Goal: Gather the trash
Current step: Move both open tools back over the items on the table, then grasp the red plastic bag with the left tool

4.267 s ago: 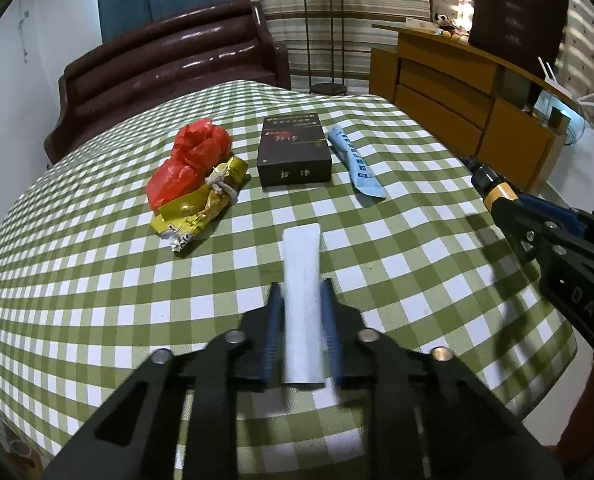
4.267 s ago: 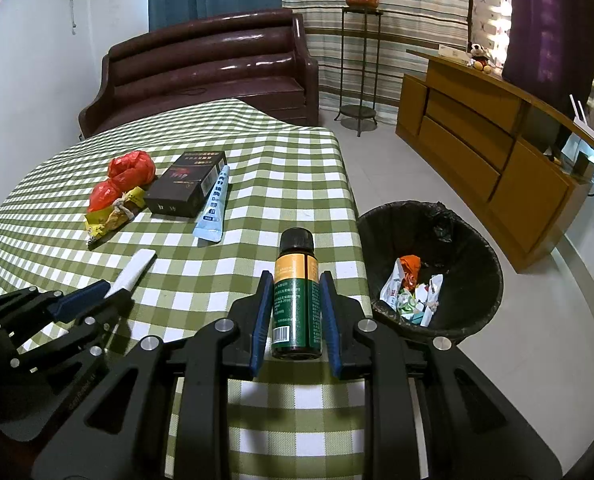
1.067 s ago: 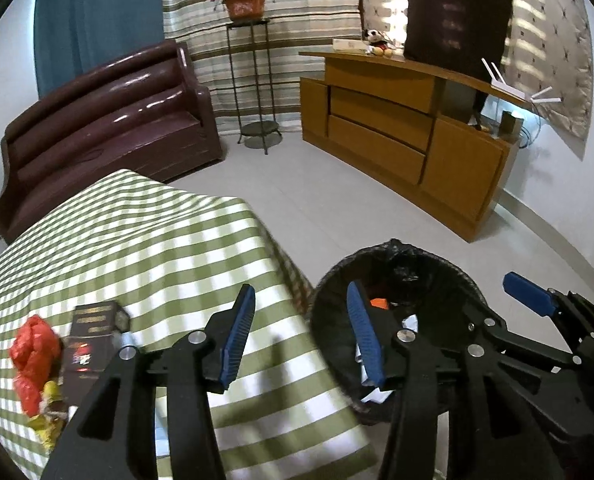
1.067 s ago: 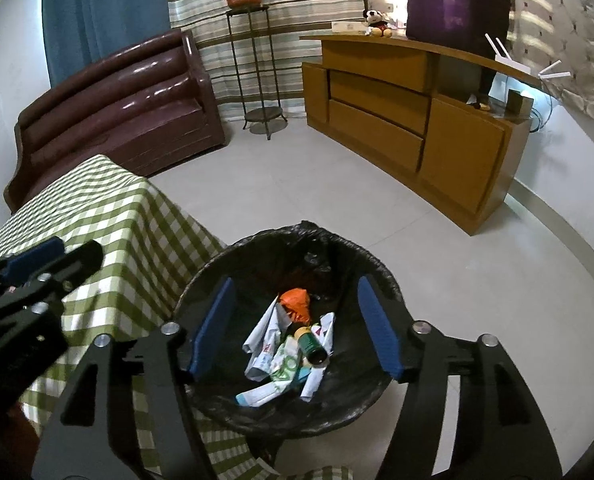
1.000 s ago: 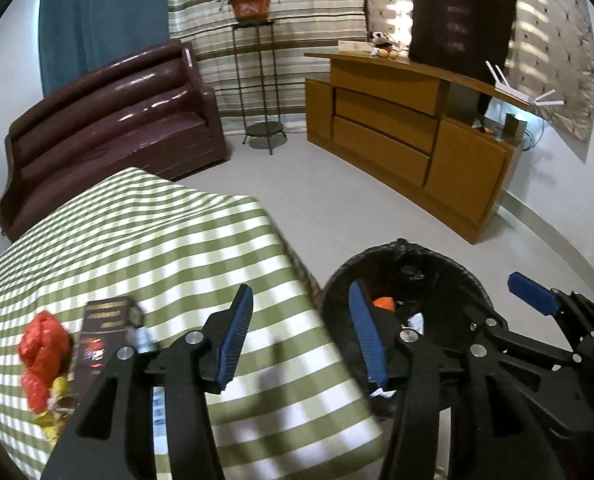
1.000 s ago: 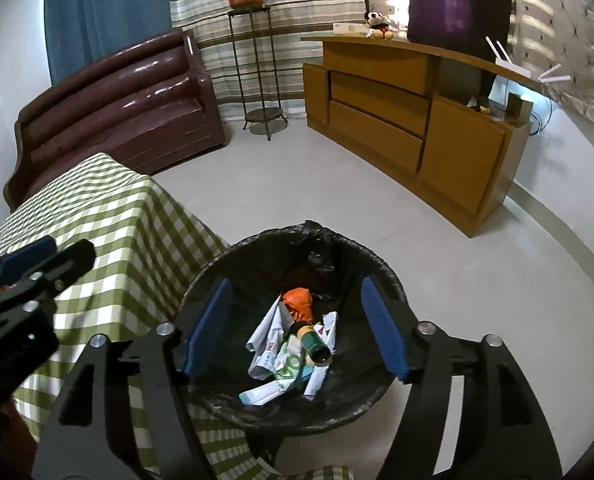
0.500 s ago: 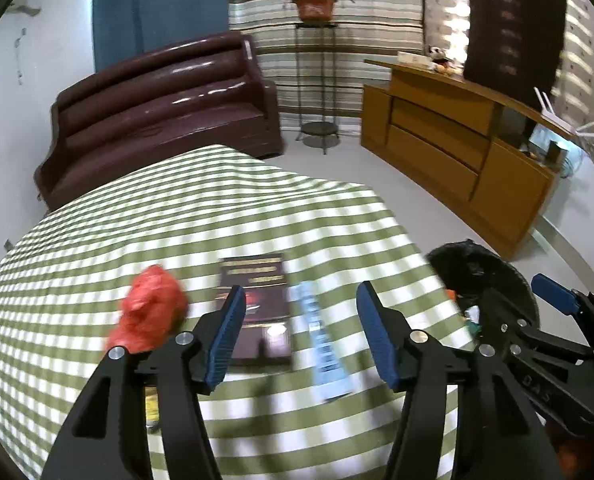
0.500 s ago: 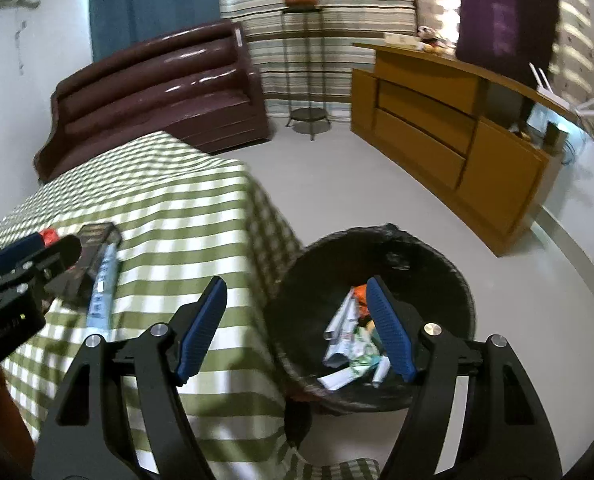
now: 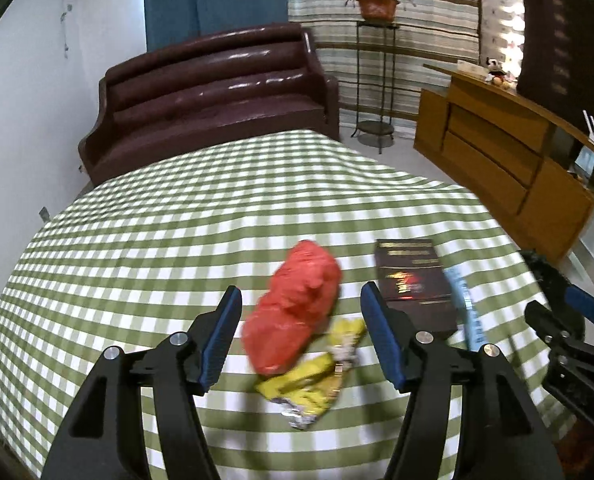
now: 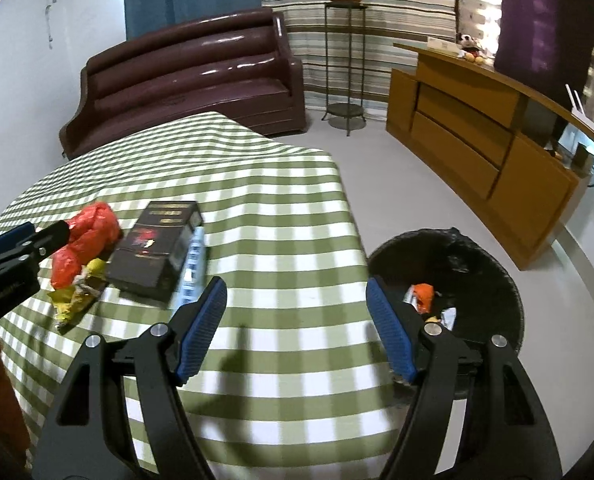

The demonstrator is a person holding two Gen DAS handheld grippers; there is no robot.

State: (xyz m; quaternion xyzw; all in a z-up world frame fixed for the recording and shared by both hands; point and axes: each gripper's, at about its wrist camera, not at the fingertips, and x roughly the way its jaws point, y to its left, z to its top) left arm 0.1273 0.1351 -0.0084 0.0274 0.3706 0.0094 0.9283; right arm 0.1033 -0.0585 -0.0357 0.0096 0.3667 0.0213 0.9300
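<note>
On the green checked table (image 9: 157, 240) lie a red plastic bag (image 9: 297, 308), a crumpled yellow wrapper (image 9: 313, 376), a dark box (image 9: 413, 280) and a blue-white tube (image 9: 463, 304). My left gripper (image 9: 300, 292) hovers over the bag and wrapper; its jaws are opening and the pads touch nothing. My right gripper (image 10: 295, 282) is open and empty above the table's right edge, between the tube (image 10: 193, 268) and the black trash bin (image 10: 481, 256). The right wrist view also shows the red bag (image 10: 89, 236) and box (image 10: 157, 248).
The bin stands on the floor right of the table and holds several pieces of trash (image 10: 423, 296). A brown sofa (image 9: 217, 92) sits beyond the table. A wooden sideboard (image 10: 477, 140) runs along the right wall, a plant stand (image 10: 345, 60) behind.
Both views have swung left from the bin back over the table. The left jaws have spread wider and now frame the red bag; the right jaws stay open and empty.
</note>
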